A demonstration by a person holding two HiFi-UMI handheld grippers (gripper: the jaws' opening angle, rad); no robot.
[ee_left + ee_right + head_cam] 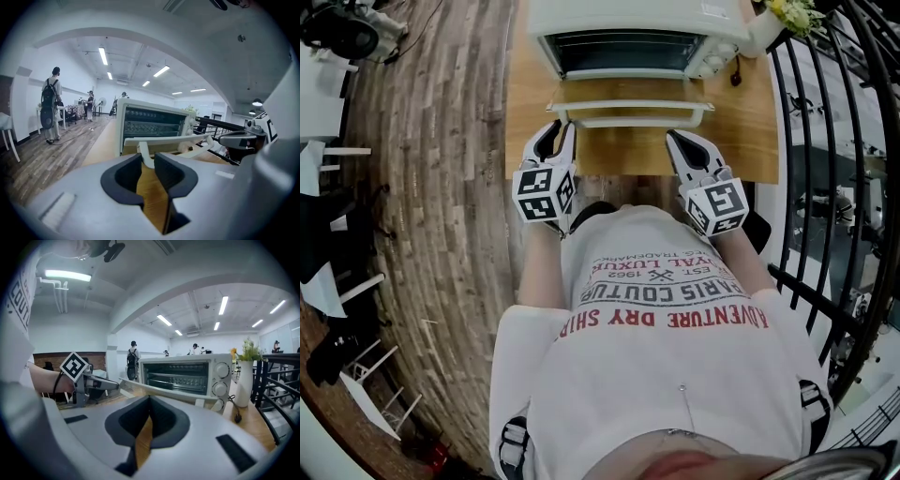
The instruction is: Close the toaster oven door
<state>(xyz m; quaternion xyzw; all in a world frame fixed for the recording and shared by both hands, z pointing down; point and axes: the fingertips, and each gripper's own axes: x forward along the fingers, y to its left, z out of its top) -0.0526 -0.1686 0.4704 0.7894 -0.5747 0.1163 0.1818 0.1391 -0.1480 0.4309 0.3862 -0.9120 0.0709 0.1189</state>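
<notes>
A white toaster oven [628, 37] [154, 123] [187, 373] stands at the far side of the wooden table [741, 141]. Its door [628, 91] [161, 391] hangs open, folded down towards me, with the white handle [628, 112] [173, 139] along its near edge. My left gripper [562, 131] [148, 161] is open and sits just short of the handle's left end. The handle's left post shows in the gap at the jaw tips, with no pad pressing on it. My right gripper [675, 142] [149, 401] is shut and empty, just before the handle's right end.
A white vase with flowers [773, 26] [244, 380] stands right of the oven, with a cord plug [236, 417] beside it. A black railing [853, 187] runs along the right. White chairs [337, 281] stand on the wood floor at left. People [49, 110] stand far off.
</notes>
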